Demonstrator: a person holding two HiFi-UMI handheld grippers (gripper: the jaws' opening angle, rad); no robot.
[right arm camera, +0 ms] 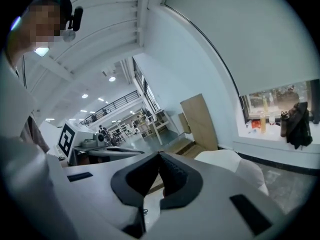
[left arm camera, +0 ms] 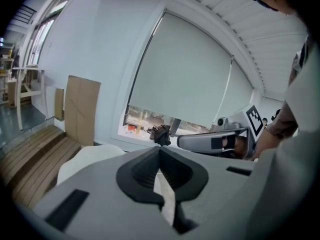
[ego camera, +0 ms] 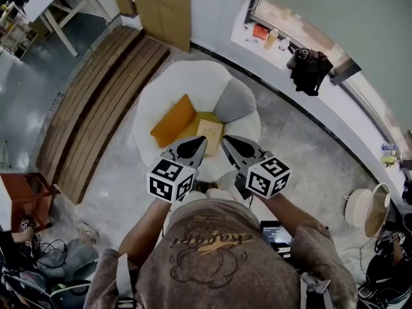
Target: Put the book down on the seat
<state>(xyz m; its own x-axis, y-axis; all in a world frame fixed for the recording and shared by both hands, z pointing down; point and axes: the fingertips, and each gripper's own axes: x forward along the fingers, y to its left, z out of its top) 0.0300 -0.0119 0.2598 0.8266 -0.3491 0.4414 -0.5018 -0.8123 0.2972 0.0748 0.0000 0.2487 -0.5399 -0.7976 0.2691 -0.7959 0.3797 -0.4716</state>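
Observation:
A tan book (ego camera: 210,132) lies flat on the white petal-shaped seat (ego camera: 187,82), between an orange cushion (ego camera: 174,121) and a grey cushion (ego camera: 235,102). Both grippers hang high above the seat's near edge, close to the head camera. My left gripper (ego camera: 201,141) is shut and holds nothing; its tips (left arm camera: 160,148) meet in the left gripper view. My right gripper (ego camera: 225,140) is likewise shut and holds nothing (right arm camera: 160,154). Each gripper view shows the other gripper beside it, and a part of the white seat (left arm camera: 90,156) (right arm camera: 225,161) below.
A slatted wooden platform (ego camera: 96,102) runs left of the seat, with a cardboard panel (ego camera: 167,5) against the wall. The window sill (ego camera: 277,40) holds bottles and a black bag (ego camera: 310,69). A white fan (ego camera: 367,211) stands on the right, cables and gear (ego camera: 38,262) at lower left.

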